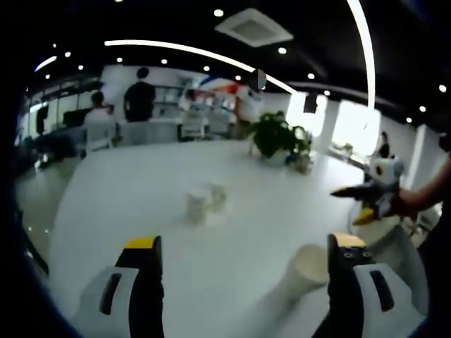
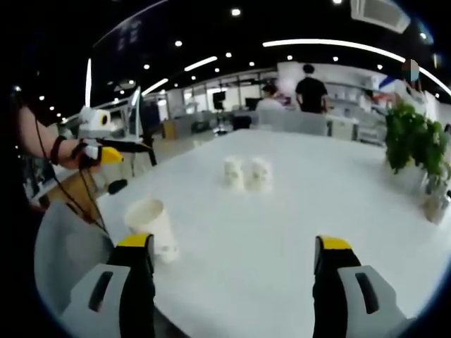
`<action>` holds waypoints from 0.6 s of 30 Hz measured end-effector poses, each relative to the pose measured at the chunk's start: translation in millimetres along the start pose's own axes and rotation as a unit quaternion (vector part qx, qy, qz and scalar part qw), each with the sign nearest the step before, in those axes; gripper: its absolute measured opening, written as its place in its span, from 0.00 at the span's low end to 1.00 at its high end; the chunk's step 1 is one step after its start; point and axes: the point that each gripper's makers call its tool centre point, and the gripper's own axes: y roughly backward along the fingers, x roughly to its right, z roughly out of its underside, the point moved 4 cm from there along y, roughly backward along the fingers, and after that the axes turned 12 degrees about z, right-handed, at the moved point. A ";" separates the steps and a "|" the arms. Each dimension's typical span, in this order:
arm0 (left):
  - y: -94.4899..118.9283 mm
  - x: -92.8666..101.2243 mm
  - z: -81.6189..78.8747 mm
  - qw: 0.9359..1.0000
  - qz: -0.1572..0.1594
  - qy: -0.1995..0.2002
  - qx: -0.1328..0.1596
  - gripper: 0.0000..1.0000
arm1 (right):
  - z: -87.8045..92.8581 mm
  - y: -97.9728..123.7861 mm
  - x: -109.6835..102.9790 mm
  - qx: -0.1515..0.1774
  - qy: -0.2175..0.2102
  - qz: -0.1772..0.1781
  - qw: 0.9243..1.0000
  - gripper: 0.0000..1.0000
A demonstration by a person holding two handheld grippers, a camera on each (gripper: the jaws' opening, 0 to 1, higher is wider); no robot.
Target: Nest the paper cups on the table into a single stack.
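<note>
Three paper cups stand on a broad, smooth white bench (image 2: pixel 282 232) with a rounded edge. In the right gripper view, the nearest cup (image 2: pixel 152 227) sits at the left, close to the bench edge, upright and mouth up, a tapered white cone with a rolled rim and a faint printed pattern low on its wall. Further in, around the middle of the bench, two small cups (image 2: pixel 246 173) stand just beside each other, pale and matte, too blurred to tell whether they touch. At the far right a leafy green plant (image 2: pixel 416 144) rises from the bench.

In the left gripper view, the paired cups (image 1: pixel 206 201) appear left of centre, the plant (image 1: pixel 280 135) beyond them, and the near cup (image 1: pixel 304 271) low at the right, partly behind a finger.

The left gripper (image 1: pixel 245 282) has black fingers with yellow tips spread wide apart, nothing between them. The right gripper (image 2: pixel 234 278) is likewise wide apart and empty over bare bench.
</note>
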 end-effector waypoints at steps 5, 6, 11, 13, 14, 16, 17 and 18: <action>2.2 -3.9 5.3 1.000 -0.007 0.003 -0.001 0.99 | -1.3 -1.4 1.9 -0.001 0.004 -0.002 1.000 0.92; 2.7 -5.2 6.3 1.000 -0.008 0.008 0.001 1.00 | -1.3 -1.5 1.9 -0.002 0.004 -0.002 1.000 0.92; 6.6 -6.7 5.5 1.000 -0.011 0.007 0.007 1.00 | -2.4 -2.6 3.8 -0.003 0.005 -0.002 1.000 0.92; 7.0 -7.1 4.3 1.000 -0.011 0.002 0.008 1.00 | -3.4 -3.9 5.2 -0.003 0.007 -0.001 1.000 0.92; 7.0 -7.2 4.2 1.000 -0.010 0.001 0.008 1.00 | -4.1 -4.2 5.2 -0.003 0.007 -0.001 1.000 0.92; 7.3 -7.2 3.5 1.000 -0.008 0.002 0.009 1.00 | -5.6 -5.2 6.4 -0.003 0.006 0.000 1.000 0.92; 7.4 -7.6 2.7 1.000 -0.006 0.003 0.013 1.00 | -5.9 -5.8 6.8 -0.003 0.006 0.000 1.000 0.93; 7.7 -7.9 2.3 1.000 -0.007 0.003 0.013 1.00 | -6.1 -6.6 7.0 -0.004 0.006 0.000 1.000 0.93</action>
